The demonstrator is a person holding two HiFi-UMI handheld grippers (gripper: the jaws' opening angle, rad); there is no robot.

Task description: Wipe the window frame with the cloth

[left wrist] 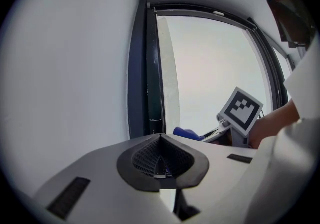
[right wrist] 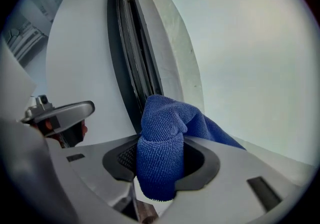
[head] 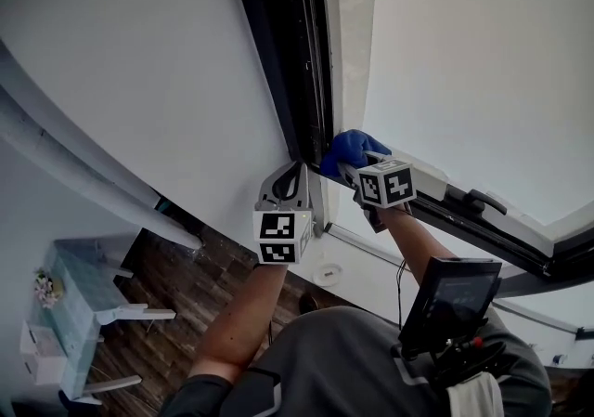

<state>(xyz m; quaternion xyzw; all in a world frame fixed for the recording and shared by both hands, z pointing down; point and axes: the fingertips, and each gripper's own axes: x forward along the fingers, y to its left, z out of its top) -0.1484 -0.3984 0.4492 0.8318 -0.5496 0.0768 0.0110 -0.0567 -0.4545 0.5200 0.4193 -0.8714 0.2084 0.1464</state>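
Left of the left gripper [head: 299,172] there is only a broad, bare white wall [head: 139,62], with open room along it up to the window frame [head: 297,53]. Far below on that side stands a small table [head: 70,299] on a wooden floor [head: 200,280].

In the left gripper view, the left gripper [left wrist: 160,140] has its jaws closed tip to tip with nothing between them. It sits just short of the wall's edge. The dark frame [left wrist: 145,68] rises directly ahead of it and slightly to its left.

Just right of the left gripper, the frame's dark track runs as a narrow channel between the wall and a pale sash edge [head: 351,34]. The channel leaves little room sideways, but it is clear along its length above both grippers.

The right gripper [head: 345,169] is just beside the left one and a little higher. Its jaws are clamped on the blue cloth [right wrist: 165,118]. The cloth bulges out ahead of the tips, and a folded end hangs behind them.

In the head view, the cloth [head: 353,148] sits at the lower end of the track. From the right gripper view, the frame [right wrist: 127,53] runs up and away directly beyond the cloth. Whether the fabric actually presses on the metal cannot be told.

Right of the right gripper lies the wide, pale glass pane [head: 473,62], which is unobstructed.
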